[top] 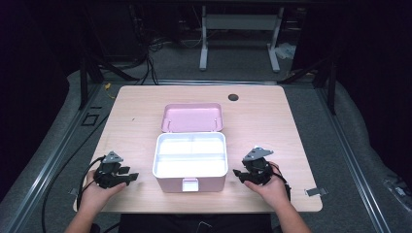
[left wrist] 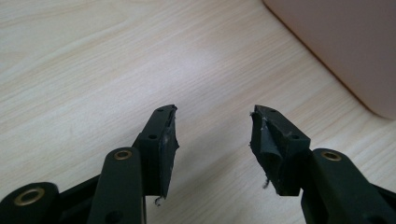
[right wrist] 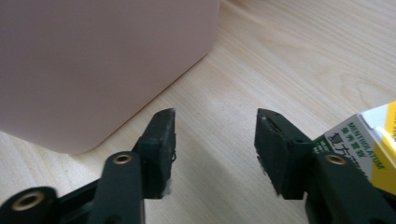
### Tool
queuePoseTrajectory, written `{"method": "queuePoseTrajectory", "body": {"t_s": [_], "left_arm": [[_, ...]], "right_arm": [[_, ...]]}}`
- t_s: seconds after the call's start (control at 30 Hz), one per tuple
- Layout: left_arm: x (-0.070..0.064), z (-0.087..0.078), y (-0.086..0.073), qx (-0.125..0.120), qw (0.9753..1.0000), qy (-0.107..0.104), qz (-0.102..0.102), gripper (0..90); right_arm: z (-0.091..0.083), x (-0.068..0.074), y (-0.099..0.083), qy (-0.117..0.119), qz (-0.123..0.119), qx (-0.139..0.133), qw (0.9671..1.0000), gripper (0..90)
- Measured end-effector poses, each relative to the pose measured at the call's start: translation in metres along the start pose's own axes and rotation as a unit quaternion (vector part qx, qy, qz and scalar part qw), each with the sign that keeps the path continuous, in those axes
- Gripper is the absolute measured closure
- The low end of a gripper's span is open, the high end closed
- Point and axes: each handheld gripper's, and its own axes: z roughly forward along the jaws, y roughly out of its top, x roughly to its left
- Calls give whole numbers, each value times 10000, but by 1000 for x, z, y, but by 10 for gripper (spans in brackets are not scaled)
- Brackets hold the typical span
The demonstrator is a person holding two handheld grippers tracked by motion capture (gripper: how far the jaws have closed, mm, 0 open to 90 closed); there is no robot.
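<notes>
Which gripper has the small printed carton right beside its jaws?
The right gripper: a yellow-and-white carton with green print sits just behind its right-hand jaw. The left gripper has bare table around it.

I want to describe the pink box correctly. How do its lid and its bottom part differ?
The lid is pink inside and shallow; the bottom part holds a white tray with dividers and looks deeper. The lid lies open toward the far side of the table; the bottom part sits nearer the person, between the left tongs and right tongs. Both have rounded corners and pink outsides.
</notes>
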Motion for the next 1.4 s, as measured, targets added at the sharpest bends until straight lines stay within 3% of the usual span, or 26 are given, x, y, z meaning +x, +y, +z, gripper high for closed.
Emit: {"method": "queuePoseTrajectory", "body": {"t_s": [0.3, 0.37, 0.47, 0.83, 0.9, 1.07, 1.23, 1.33, 1.4], "left_arm": [[0, -3, -2, 39, 9999, 28, -94, 501], [-2, -5, -2, -159, 9998, 74, -6, 499], [-2, -6, -2, -227, 9997, 46, -48, 492], [0, 1, -1, 135, 9998, -100, -129, 493], [0, 1, -1, 141, 9997, -116, -132, 489], [-2, -4, 7, 124, 9999, -72, -5, 449], [-3, -13, 24, 26, 9989, -469, 45, 490], [-4, -17, 34, 111, 9985, -477, 242, 498], [-2, -22, 44, 78, 9955, -927, 161, 553]], "right_arm": [[3, 2, 0, 0, 59, 25, 10000, 508], [1, 4, 0, -34, 48, 27, 10000, 509], [-1, 6, 1, 40, 80, -34, 10000, 514], [2, 7, 3, 133, 106, 38, 9998, 529], [0, 7, 4, 178, 98, 136, 9997, 529], [-2, 10, 5, 116, 163, -3, 9998, 526], [-5, 9, 5, 102, 269, -72, 9996, 506], [-5, 7, 4, 112, 323, -90, 9994, 497], [-4, 5, 3, 120, 344, -55, 9993, 493]]}}
